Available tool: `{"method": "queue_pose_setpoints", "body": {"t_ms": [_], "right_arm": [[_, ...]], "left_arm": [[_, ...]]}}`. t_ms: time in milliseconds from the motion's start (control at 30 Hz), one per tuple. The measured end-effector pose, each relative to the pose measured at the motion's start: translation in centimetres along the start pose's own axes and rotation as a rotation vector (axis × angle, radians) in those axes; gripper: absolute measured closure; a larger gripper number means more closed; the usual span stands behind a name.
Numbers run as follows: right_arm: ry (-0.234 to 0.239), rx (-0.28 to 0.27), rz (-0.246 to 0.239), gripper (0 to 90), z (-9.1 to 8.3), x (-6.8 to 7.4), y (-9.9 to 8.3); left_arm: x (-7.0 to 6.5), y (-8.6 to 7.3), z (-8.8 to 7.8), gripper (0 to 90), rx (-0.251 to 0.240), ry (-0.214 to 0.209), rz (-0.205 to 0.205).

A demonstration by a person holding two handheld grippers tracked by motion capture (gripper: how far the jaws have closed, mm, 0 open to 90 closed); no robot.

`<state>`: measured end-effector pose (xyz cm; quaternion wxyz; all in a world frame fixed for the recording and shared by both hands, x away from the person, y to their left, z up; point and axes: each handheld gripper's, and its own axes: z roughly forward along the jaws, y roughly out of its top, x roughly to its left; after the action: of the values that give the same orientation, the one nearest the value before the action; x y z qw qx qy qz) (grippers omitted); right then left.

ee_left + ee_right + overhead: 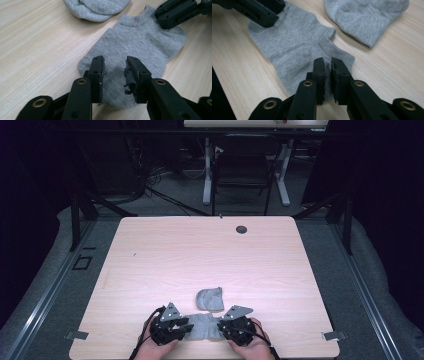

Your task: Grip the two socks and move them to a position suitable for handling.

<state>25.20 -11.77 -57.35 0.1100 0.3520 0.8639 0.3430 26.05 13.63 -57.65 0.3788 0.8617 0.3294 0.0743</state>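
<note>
While the flat sock (204,326) lies at the near edge of the counter (150,260), midway along it, both grippers work at its ends. The left gripper (114,72) hangs over the toe end with its fingers spread, the cloth showing between them but not caught. The right gripper (327,75) has its fingers pressed nearly together on the cuff end, pinching a fold of knit. A second sock (209,298), rumpled, sits just beyond the first, apart from it.

Thin knit like this should be light and limp: it will sag and stretch from any single hold, and likely slide easily on the smooth wood. An edge or cuff hem looks the surest place to take it.

From above, the grippers and hands cover both ends of the flat sock. The left finger pad looks frayed, though how badly is hard to tell.
</note>
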Motion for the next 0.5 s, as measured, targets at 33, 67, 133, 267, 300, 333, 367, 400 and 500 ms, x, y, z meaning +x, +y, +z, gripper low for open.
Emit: {"method": "queue_pose_setpoints", "body": {"t_ms": [33,67,133,267,300,333,367,400,500], "right_arm": [[0.002,0.003,0.007,81.7,-0.10,-0.09,-0.10],[0.004,0.001,0.014,81.9,-0.16,-0.19,-0.18],[0.000,0.006,0.021,82.2,-0.31,-0.30,-0.27],[-0.005,0.006,0.014,82.7,-0.38,-0.25,-0.34],[-0.006,0.006,0.011,82.8,-0.38,-0.25,-0.35],[-0.006,0.004,0.012,82.8,-0.38,-0.22,-0.38],[-0.008,0.006,0.016,82.8,-0.41,-0.18,-0.39],[-0.004,0.005,0.019,82.8,-0.42,-0.17,-0.41],[-0.001,0.017,0.018,82.4,-0.52,-0.32,-0.37]], "left_arm": [[-0.08,-0.05,-0.05,65.2,0.002,-0.002,-0.002],[-0.11,-0.10,-0.07,65.0,-0.001,-0.001,0.006],[-0.21,-0.20,-0.14,64.9,0.001,-0.004,0.002],[-0.13,-0.23,-0.14,64.9,-0.002,-0.006,0.000],[-0.12,-0.25,-0.14,64.9,-0.004,-0.008,-0.007],[-0.12,-0.25,-0.12,64.9,-0.004,-0.010,-0.009],[-0.13,-0.23,-0.11,64.9,-0.003,-0.011,-0.010],[-0.14,-0.19,-0.11,64.6,0.000,-0.012,-0.010],[-0.25,-0.06,-0.09,63.1,0.002,-0.018,-0.004]]}}
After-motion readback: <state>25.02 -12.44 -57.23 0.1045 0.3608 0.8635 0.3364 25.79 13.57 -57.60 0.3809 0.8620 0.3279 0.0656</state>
